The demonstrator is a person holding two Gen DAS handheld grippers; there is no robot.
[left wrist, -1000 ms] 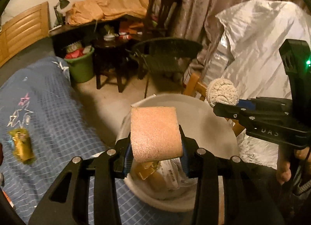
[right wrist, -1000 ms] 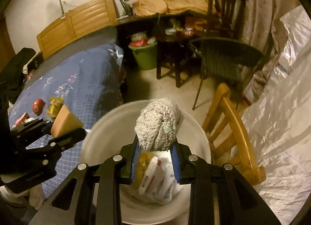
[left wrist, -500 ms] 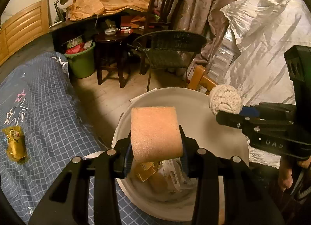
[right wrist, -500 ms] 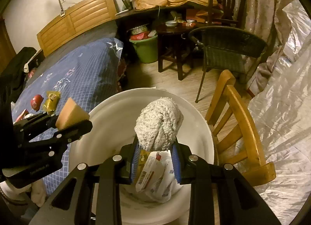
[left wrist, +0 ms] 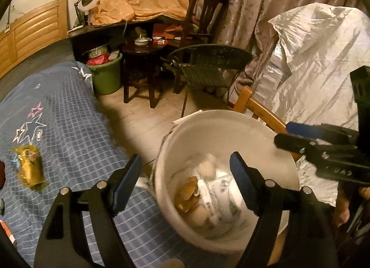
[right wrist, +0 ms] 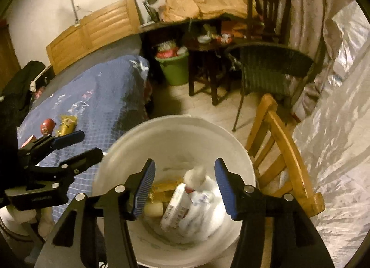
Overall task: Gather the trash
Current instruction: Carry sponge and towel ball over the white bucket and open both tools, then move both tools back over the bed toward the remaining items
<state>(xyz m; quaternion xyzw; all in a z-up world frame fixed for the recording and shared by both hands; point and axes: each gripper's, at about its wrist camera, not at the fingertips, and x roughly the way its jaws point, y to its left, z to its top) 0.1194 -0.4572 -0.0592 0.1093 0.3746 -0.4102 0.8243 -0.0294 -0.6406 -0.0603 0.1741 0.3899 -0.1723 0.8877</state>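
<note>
A white bucket (left wrist: pixel 231 129) (right wrist: pixel 173 138) stands just below both grippers, beside the blue checked bed. Inside it lie wrappers and a white packet (left wrist: pixel 217 189) (right wrist: pixel 178 207). A pale knitted ball (left wrist: pixel 205 166) (right wrist: pixel 196 173) shows blurred on top of them. My left gripper (left wrist: pixel 185 159) (right wrist: pixel 90 143) hangs over the bucket's left side, jaws opening with nothing between them. My right gripper (right wrist: pixel 185 162) (left wrist: pixel 284 133) is over the bucket too, its jaws also opening and empty. On the bed lie a gold wrapper (left wrist: pixel 29 168) (right wrist: pixel 66 124) and a red round thing (right wrist: pixel 47 126).
A wooden chair (right wrist: pixel 284 145) stands close against the bucket's right. Beyond it is a dark wicker chair (left wrist: pixel 208 66), a dark stool (left wrist: pixel 141 71) and a full green bucket (left wrist: pixel 106 76). Crinkled silver sheeting (left wrist: pixel 312 59) covers the right side.
Both grippers have opened. The orange sponge has left the left jaws and the knitted ball has left the right jaws; both have dropped into the white bucket.
</note>
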